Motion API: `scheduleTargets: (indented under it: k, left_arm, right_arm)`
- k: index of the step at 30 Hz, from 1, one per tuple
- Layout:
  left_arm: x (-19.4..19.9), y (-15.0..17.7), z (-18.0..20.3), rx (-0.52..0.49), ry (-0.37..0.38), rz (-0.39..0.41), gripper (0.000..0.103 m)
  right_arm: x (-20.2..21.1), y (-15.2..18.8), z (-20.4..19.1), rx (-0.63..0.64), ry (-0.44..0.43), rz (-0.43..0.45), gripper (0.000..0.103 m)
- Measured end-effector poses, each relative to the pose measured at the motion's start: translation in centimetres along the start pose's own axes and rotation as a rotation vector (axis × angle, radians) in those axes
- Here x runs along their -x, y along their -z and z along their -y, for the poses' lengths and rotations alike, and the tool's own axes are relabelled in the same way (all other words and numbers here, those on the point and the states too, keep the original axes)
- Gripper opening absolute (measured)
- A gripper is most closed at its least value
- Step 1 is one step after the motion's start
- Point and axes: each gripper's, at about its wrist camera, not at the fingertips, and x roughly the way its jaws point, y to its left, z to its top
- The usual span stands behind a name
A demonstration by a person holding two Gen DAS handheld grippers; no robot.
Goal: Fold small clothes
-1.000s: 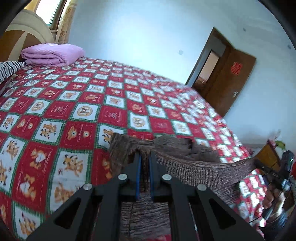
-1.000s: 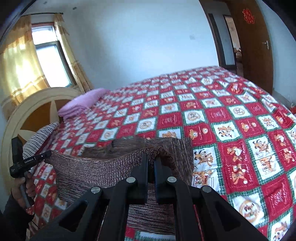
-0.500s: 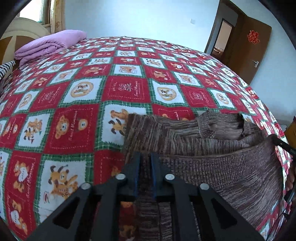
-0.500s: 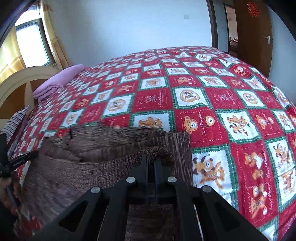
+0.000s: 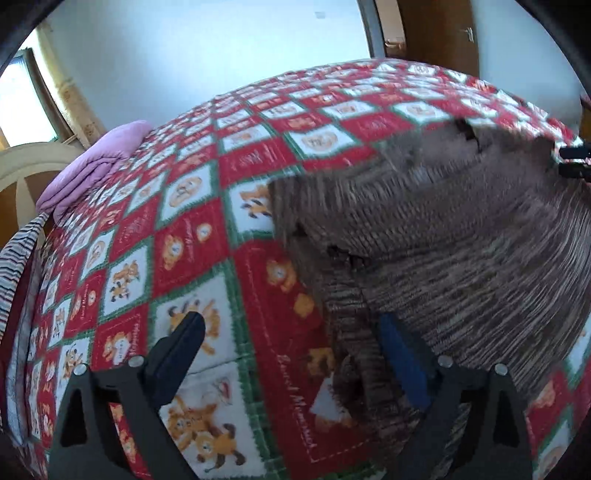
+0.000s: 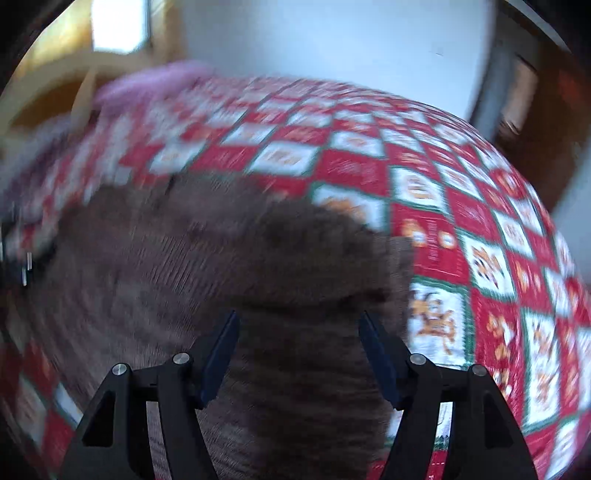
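A brown striped knit garment lies folded over on the red, white and green cartoon bedspread. My left gripper is open and empty, just above the garment's left edge, its right finger over the knit. In the blurred right wrist view the same garment fills the lower left. My right gripper is open and empty, close above the garment's right part.
A folded pink blanket lies at the head of the bed, by a cream headboard. A striped cloth hangs at the bed's left side. A brown door stands behind the bed. The other gripper's tip shows at the right edge.
Both grippers were shut on the garment's edge, carrying it over. Now both have opened and let go, and the garment lies folded on the bed. Both cameras are moving.
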Motion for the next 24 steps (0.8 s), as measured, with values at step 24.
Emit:
scheduleTargets:
  k: [24]
  left_arm:
    - [-1.9,-2.5,-5.5,0.216,-0.153,-0.025,0.103]
  right_arm:
    - [-0.2,-2.7,3.3,-0.053,0.154,0.071,0.068]
